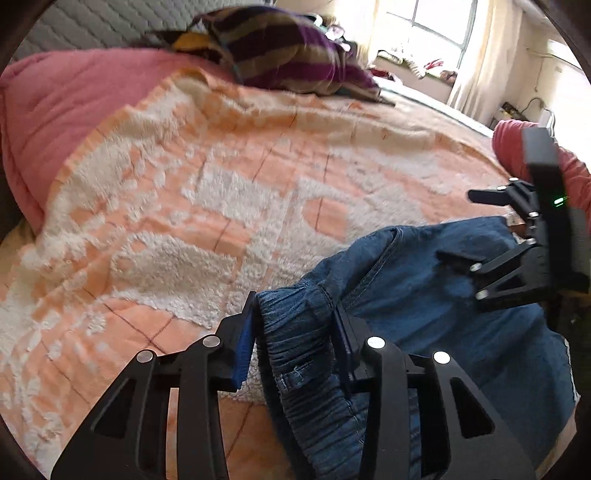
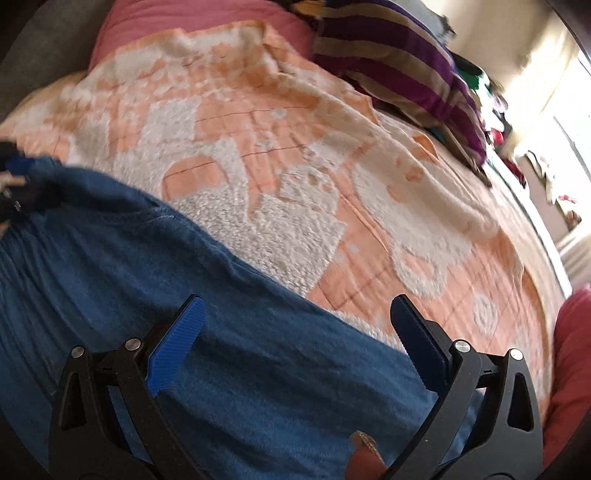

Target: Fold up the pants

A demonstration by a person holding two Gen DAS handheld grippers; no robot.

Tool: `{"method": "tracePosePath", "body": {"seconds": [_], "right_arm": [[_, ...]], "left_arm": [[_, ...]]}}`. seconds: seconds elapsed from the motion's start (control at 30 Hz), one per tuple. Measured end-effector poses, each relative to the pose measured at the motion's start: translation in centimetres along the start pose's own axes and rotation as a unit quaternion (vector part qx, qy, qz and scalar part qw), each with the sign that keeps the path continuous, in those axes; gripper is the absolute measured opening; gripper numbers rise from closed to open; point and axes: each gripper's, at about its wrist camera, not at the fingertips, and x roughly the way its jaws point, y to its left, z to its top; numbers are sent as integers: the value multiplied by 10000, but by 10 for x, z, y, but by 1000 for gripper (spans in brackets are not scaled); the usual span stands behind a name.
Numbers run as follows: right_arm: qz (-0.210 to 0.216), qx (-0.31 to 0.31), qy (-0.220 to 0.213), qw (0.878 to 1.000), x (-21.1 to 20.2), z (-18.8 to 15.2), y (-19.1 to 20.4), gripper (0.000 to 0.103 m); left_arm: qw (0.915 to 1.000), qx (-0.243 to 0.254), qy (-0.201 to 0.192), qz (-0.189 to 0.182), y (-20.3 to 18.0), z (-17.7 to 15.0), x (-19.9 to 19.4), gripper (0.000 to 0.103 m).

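Blue denim pants (image 1: 424,295) lie on the orange and white bedspread (image 1: 221,184) at the near right. My left gripper (image 1: 295,321) has its jaws around the gathered elastic waistband (image 1: 299,332), which fills the gap between the blue pads. My right gripper (image 2: 295,314) is open wide just above the flat denim (image 2: 184,295), nothing between its fingers. It also shows in the left wrist view (image 1: 461,229), hovering over the far side of the pants. The left gripper shows blurred at the left edge of the right wrist view (image 2: 11,177).
A purple and tan striped pillow (image 1: 288,48) lies at the head of the bed. A pink quilt (image 1: 48,110) borders the bedspread on the left. A red cushion (image 2: 569,369) sits at the right edge. A bright window (image 1: 436,22) is beyond.
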Motion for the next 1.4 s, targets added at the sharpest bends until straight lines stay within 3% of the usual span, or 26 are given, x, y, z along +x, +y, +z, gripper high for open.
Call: {"method": "tracePosePath", "body": {"seconds": [0.1, 0.17, 0.27, 0.33, 0.4, 0.5, 0.83, 1.17, 1.4], "right_arm": [[-7, -174, -10, 9998, 4, 4, 7, 95], [105, -265, 2, 9996, 8, 6, 11, 89], [381, -317, 36, 9988, 13, 8, 17, 66], [670, -298, 16, 9973, 13, 8, 20, 39], [910, -252, -22, 9955, 9, 6, 22, 20], [909, -153, -161, 9956, -4, -1, 23, 9], [1147, 618, -1130, 9850, -89, -39, 8, 5], [1361, 776, -1544, 9755, -162, -89, 36, 5], [1562, 746, -1505, 9733, -190, -118, 65, 5]], "left_arm": [[9999, -8, -124, -49, -2, 0, -7, 35], [9998, 37, -200, -53, -5, -2, -12, 35], [9995, 110, -278, -41, -10, -5, -18, 35], [9993, 159, -328, -35, -12, -8, -21, 35], [9992, 175, -354, -24, -12, -8, -22, 35], [9992, 174, -373, 19, -10, -11, -23, 35], [9982, 169, -548, -149, -10, -23, -44, 35], [9964, 390, -693, -307, -25, -51, -82, 35], [9948, 486, -726, -521, -25, -77, -109, 35]]}}
